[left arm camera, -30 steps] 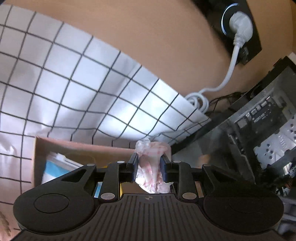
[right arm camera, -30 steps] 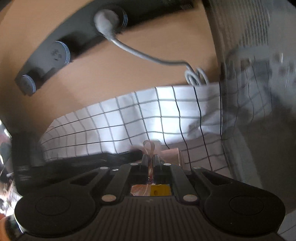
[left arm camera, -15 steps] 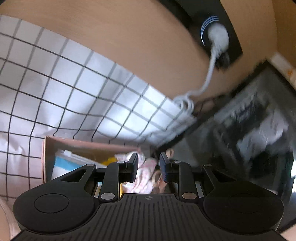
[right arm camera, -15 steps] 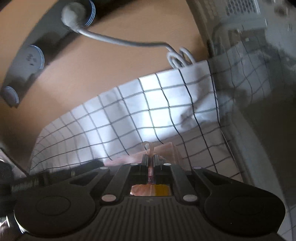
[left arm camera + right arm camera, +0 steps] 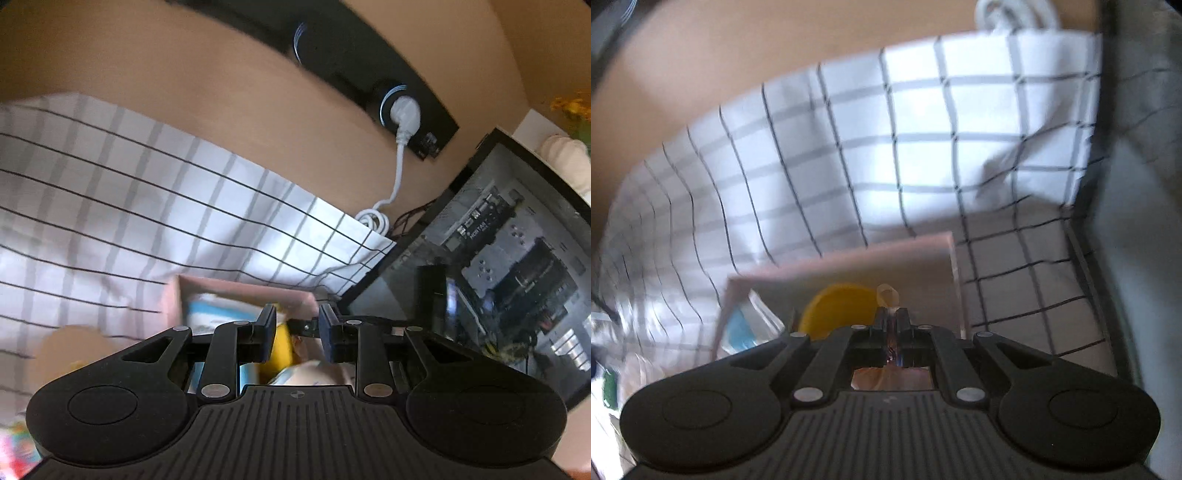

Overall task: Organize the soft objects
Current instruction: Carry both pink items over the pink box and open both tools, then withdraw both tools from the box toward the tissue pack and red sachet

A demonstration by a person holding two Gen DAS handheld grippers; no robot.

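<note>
A pink cardboard box [image 5: 849, 258] sits on a black-checked white cloth [image 5: 886, 166]. It holds a yellow round item [image 5: 838, 306] and a blue-and-white packet [image 5: 742, 328]. My right gripper [image 5: 892, 317] hangs just above the box, shut on a thin peach loop [image 5: 886, 293] that sticks up past its tips; peach fabric hangs below the jaws. In the left wrist view my left gripper [image 5: 297, 330] stands open with nothing pressed between its pads. The box [image 5: 236, 291], the yellow item [image 5: 282, 347] and a pale cloth [image 5: 306, 369] lie beyond it. Both views are motion-blurred.
A glass-sided computer case [image 5: 498, 258] stands right of the box, its dark side [image 5: 1126, 221] close to the cloth's edge. Behind, on the tan surface, are a black power strip [image 5: 369, 74], a white plug [image 5: 404, 114] and a coiled white cable [image 5: 373, 219].
The pink-and-white cloth that filled the left gripper's gap now lies below it; the left gripper has drawn back and up. The right gripper has sunk toward the box, loop still pinched.
</note>
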